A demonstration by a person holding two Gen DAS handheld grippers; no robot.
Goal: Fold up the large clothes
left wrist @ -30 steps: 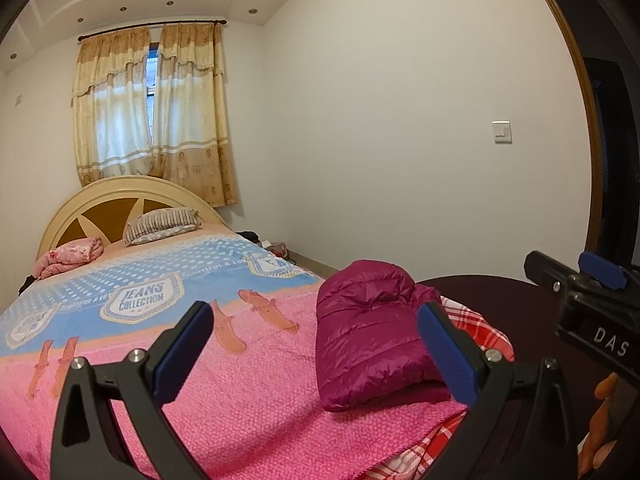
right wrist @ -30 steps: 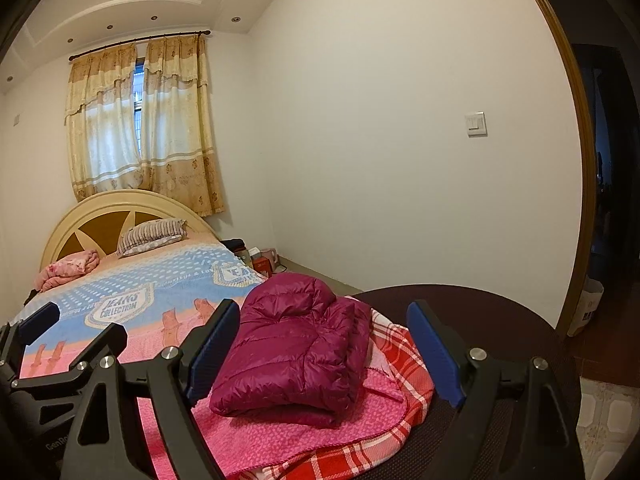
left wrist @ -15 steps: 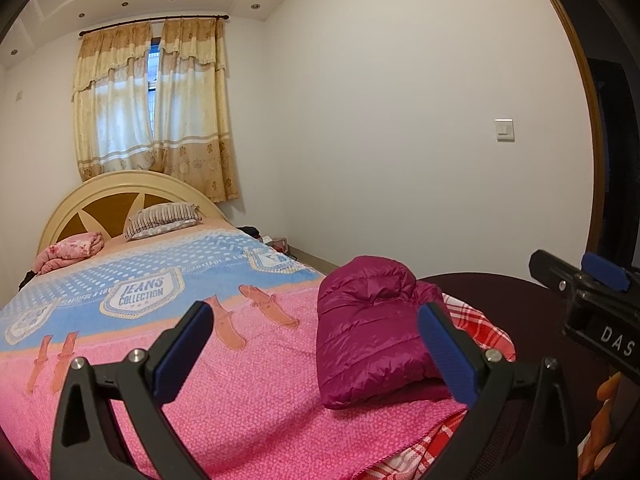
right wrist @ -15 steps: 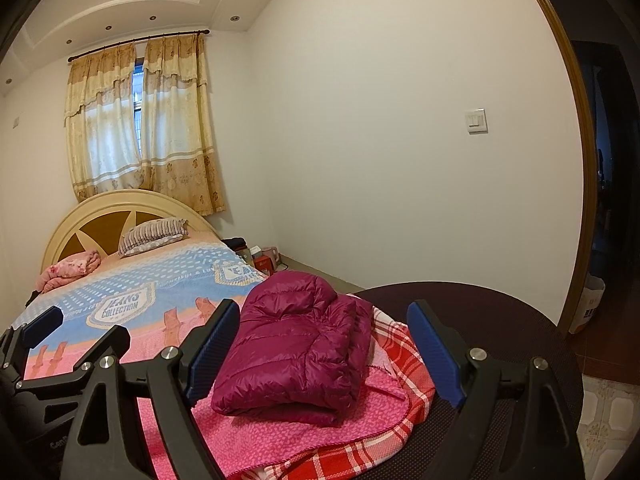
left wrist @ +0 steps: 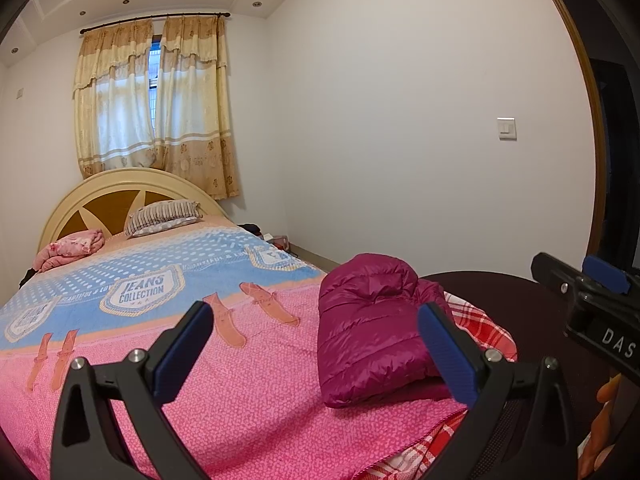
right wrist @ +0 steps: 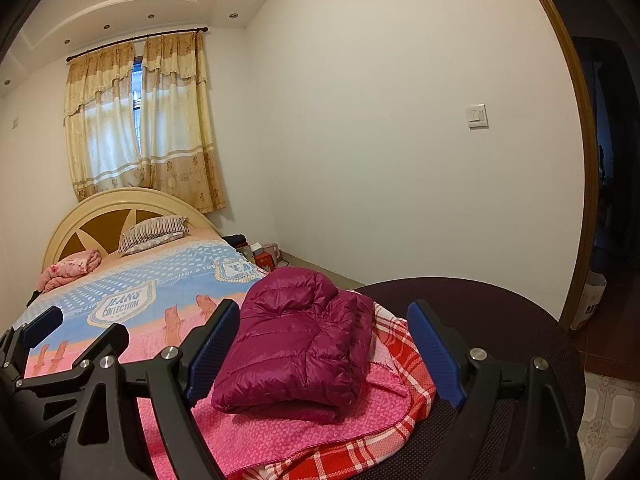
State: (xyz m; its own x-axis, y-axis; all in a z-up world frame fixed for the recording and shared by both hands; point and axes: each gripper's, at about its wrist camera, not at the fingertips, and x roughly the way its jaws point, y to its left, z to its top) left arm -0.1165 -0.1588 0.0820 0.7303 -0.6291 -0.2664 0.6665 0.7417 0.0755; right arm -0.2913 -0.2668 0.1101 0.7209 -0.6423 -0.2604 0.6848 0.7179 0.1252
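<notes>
A magenta puffer jacket [left wrist: 372, 328] lies folded into a compact bundle on the pink blanket [left wrist: 248, 396] at the bed's near right corner. It also shows in the right wrist view [right wrist: 296, 344]. My left gripper [left wrist: 316, 344] is open and empty, held above the blanket just in front of the jacket. My right gripper [right wrist: 322, 348] is open and empty, with the jacket framed between its fingers but apart from them. The right gripper shows at the right edge of the left wrist view [left wrist: 592, 304].
A red plaid cover [right wrist: 404, 352] hangs over the bed corner beside a dark round surface [right wrist: 480, 304]. A striped pillow [left wrist: 162, 216] and a pink bundle [left wrist: 70, 248] lie by the headboard [left wrist: 120, 188]. Small items [right wrist: 264, 254] sit on the floor by the wall.
Both grippers stay open and empty. The views have shifted only slightly; the jacket lies where it was.
</notes>
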